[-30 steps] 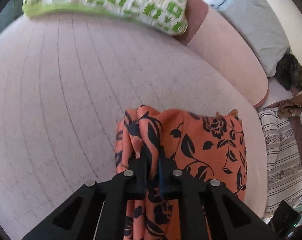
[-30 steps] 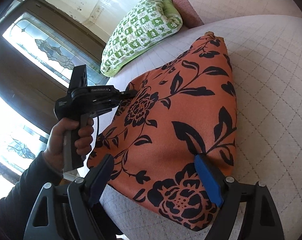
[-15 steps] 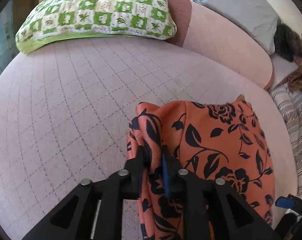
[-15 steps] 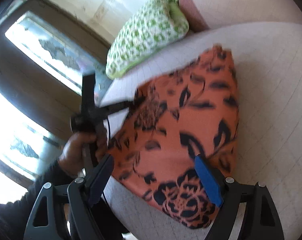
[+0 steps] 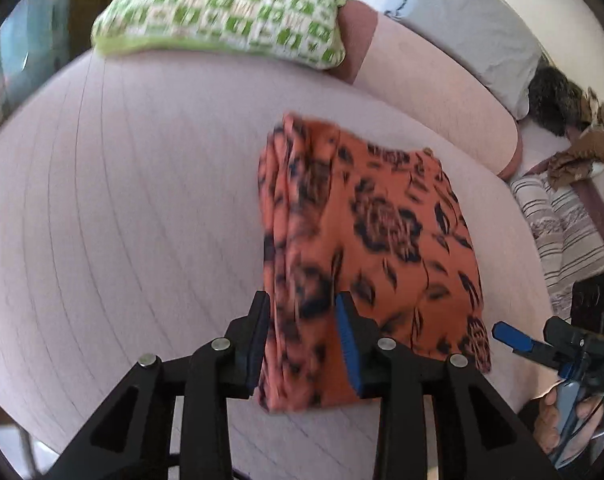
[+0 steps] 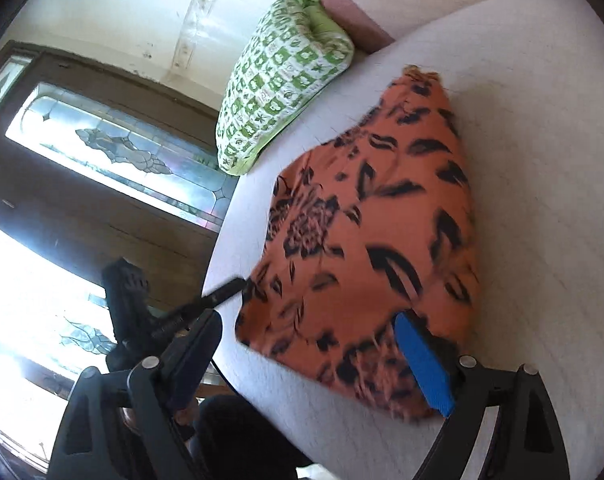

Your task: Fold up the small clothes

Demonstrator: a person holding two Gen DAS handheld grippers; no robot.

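Both grippers are seen letting go of the folded orange floral garment [image 5: 366, 248] near the bed's [image 5: 122, 208] front edge: the left gripper [image 5: 302, 340] opening astride its layered edge, the right gripper [image 6: 314, 360] opening wide, gripping nothing; a withdrawal seems called for next, and no writing is legible.

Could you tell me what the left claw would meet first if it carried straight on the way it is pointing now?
Most likely the folded orange floral garment: its left edge lies between the opening fingers of the left claw, untouched by the pads. Motion blur leaves depth unclear; the pink quilted cushion lies underneath.
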